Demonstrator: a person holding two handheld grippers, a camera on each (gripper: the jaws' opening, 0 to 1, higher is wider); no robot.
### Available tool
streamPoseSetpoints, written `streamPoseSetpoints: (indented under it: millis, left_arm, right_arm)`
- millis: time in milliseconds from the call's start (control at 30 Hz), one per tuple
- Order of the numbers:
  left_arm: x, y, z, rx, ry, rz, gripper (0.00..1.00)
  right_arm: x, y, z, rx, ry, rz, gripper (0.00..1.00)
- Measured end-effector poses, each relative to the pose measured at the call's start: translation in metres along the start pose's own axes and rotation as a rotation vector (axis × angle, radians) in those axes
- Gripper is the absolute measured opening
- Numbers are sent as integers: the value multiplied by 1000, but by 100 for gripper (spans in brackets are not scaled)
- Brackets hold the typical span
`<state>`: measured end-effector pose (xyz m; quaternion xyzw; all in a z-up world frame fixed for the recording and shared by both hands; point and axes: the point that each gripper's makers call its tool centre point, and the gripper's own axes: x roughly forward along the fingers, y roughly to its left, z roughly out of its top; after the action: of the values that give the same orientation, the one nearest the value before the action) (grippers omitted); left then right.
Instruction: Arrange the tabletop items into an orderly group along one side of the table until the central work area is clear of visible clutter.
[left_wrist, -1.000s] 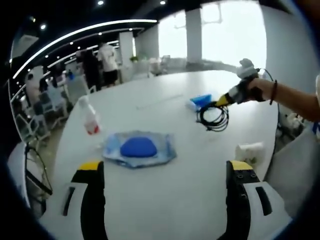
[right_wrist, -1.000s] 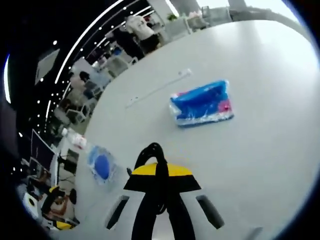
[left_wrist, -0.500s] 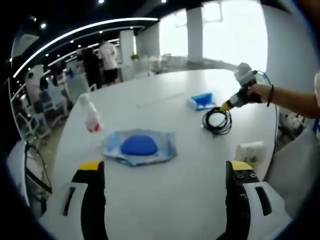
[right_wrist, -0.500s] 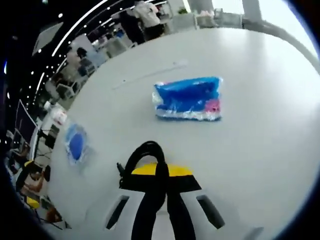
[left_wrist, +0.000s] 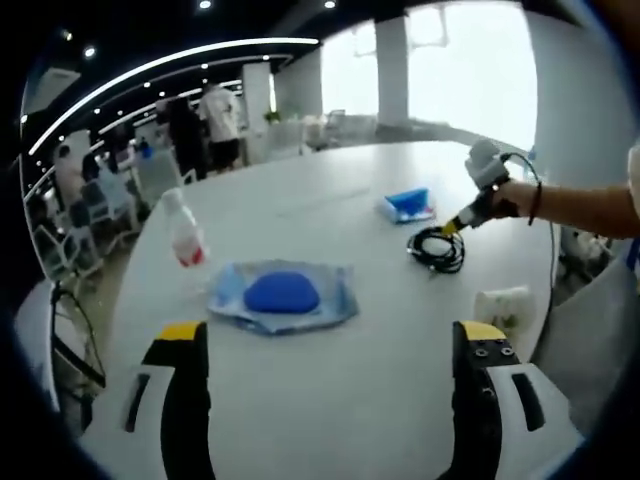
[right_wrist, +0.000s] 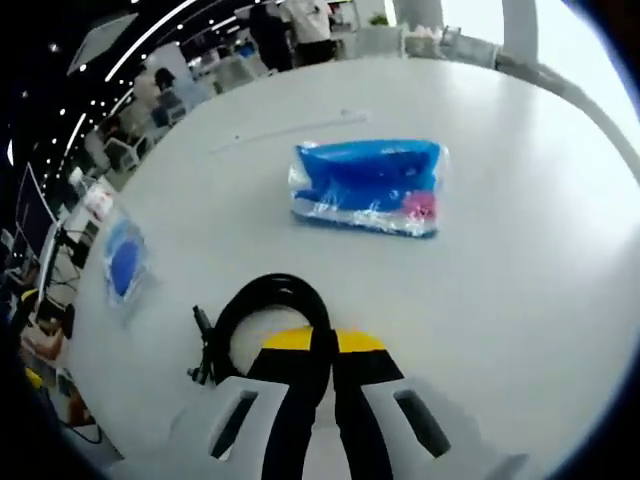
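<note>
Right gripper (right_wrist: 322, 345) clamped on coiled black cable (right_wrist: 262, 312), left gripper (left_wrist: 330, 345) spread apart, white table (left_wrist: 340, 400)

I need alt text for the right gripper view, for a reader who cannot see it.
The right gripper, jaws closed, grips a coiled black cable over a white table. Beyond lies a blue plastic-wrapped pack; a blue item in a clear bag lies far left.

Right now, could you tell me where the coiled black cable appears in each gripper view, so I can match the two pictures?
Left gripper view: the coiled black cable lies right of centre on the white table, at the tip of the right gripper.
Right gripper view: it lies low and left of centre, beside the shut jaws.
Shared landmark: the blue wrapped pack, just beyond the cable.
</note>
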<state>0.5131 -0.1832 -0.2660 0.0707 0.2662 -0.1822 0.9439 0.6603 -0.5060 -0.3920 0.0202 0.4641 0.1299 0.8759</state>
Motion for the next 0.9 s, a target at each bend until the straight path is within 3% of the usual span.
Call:
streamPoseSetpoints:
  millis: [533, 700, 900]
  left_arm:
    - [1, 6, -6, 5, 24, 14, 97]
    - [2, 6, -7, 7, 29, 13, 98]
    - [3, 6, -7, 5, 29, 13, 99]
  right_arm:
    - [5, 0, -3, -87, -30, -39, 12]
    - [-3, 0, 10, -62, -104, -59, 39]
    - [-12, 9, 19, -71, -148, -42, 56]
